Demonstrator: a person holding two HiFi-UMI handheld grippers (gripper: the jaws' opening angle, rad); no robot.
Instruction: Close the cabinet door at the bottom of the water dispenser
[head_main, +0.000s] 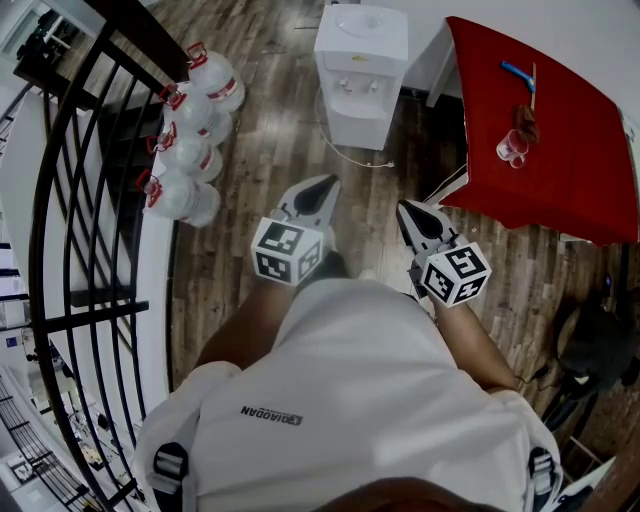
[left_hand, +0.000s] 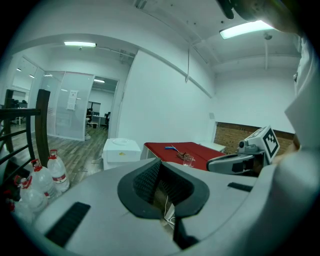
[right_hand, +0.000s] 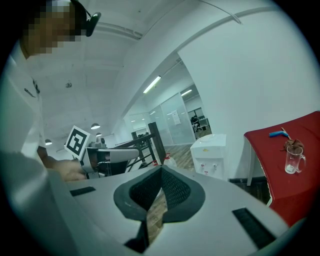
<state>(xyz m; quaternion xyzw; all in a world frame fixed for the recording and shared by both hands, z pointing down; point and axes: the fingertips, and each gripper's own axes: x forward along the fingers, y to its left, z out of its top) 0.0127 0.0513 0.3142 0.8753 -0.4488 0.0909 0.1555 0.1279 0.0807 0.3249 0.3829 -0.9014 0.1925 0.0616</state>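
I hold both tools level in front of my chest, side by side and apart, pointing toward the water dispenser (head_main: 360, 60). My left gripper (head_main: 325, 184) has its jaws drawn together at the tips with nothing between them, and my right gripper (head_main: 408, 208) is pinched closed the same way, also empty. The water dispenser stands on the wooden floor (head_main: 270, 150) against the white wall, well ahead of both tools, just left of the red table (head_main: 560, 150). Its lower cabinet (head_main: 357, 126) faces me, but from here I cannot tell whether the door is ajar or flush. A glass (head_main: 510, 148) sits on the table. Off to my left, several water bottles (head_main: 188, 145) with red caps are clustered on the floor beside the black railing (head_main: 75, 220).
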